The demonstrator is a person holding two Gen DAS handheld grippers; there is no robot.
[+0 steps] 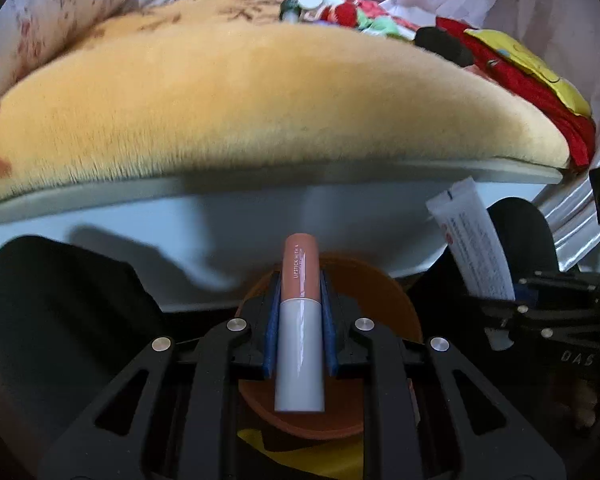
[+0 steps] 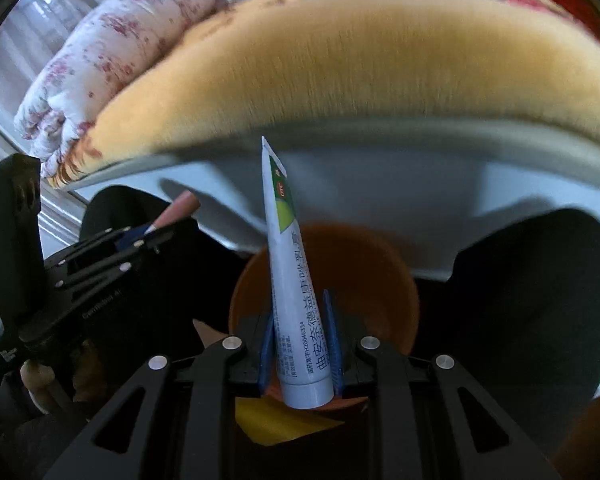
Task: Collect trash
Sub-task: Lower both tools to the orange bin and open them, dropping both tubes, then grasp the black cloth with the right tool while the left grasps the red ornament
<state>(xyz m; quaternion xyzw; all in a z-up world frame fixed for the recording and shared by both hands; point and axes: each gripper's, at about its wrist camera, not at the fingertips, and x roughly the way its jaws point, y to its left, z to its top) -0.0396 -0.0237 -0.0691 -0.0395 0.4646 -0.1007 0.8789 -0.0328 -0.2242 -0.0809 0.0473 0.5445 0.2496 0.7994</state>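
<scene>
My left gripper [image 1: 300, 276] is shut on a lipstick tube [image 1: 301, 320] with a peach cap and white body, held above an orange bowl [image 1: 392, 300]. My right gripper [image 2: 300, 312] is shut on a white ointment tube [image 2: 294, 280] with green print and blue lettering, held above the same orange bowl [image 2: 380, 280]. The right gripper and its tube [image 1: 476, 240] show at the right of the left wrist view. The left gripper and lipstick [image 2: 176, 210] show at the left of the right wrist view.
A bed with an orange fleece blanket [image 1: 260, 100] and a pale bed frame [image 1: 220, 216] lies just ahead. A floral quilt [image 2: 112, 64] sits at its left. Colourful clothes and toys [image 1: 500, 60] lie far right. A yellow item [image 2: 276, 420] lies under the bowl.
</scene>
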